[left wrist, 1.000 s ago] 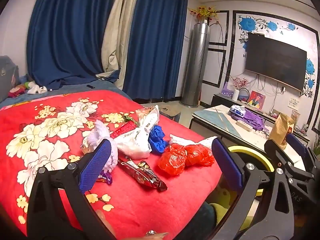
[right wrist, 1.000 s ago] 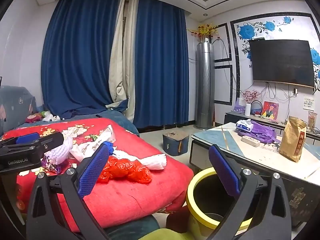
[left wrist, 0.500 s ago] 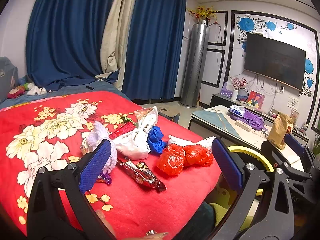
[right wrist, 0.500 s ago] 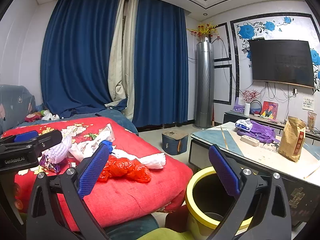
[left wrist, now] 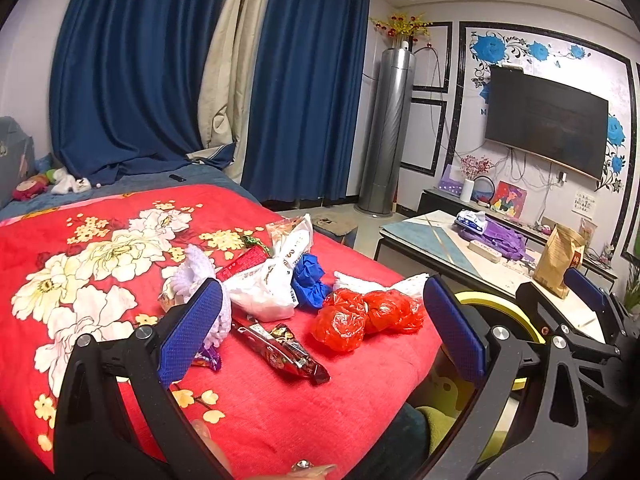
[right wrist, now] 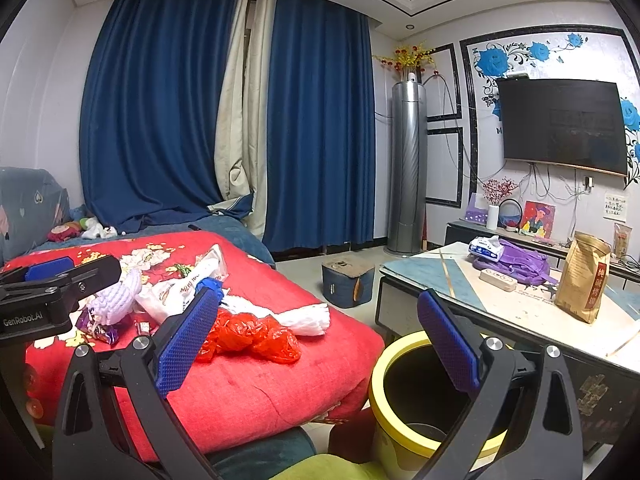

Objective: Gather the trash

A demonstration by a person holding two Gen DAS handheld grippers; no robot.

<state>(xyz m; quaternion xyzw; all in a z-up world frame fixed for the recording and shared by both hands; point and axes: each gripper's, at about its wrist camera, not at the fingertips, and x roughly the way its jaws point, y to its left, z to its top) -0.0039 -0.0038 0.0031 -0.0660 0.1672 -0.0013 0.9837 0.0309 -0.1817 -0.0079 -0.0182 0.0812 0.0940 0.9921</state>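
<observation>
Trash lies in a heap on the red flowered blanket [left wrist: 100,248]: two crumpled red plastic bags [left wrist: 366,314], a dark snack wrapper [left wrist: 280,350], a white plastic bag [left wrist: 268,284], a blue crumpled bag [left wrist: 310,280] and a white knitted piece [left wrist: 192,276]. The red bags also show in the right wrist view [right wrist: 252,334]. A yellow-rimmed bin [right wrist: 404,392] stands on the floor beside the bed. My left gripper [left wrist: 320,332] is open and empty above the heap. My right gripper [right wrist: 316,340] is open and empty, between the bed edge and the bin.
A low table [right wrist: 520,304] to the right holds a brown paper bag [right wrist: 584,280], a purple cloth [right wrist: 520,260] and a tissue pack [right wrist: 486,246]. A small blue stool [right wrist: 346,282] stands on the floor. Blue curtains [right wrist: 160,120] and a wall television [right wrist: 560,124] are behind.
Both views have shifted only slightly. Both grippers stay open and the trash has not moved.
</observation>
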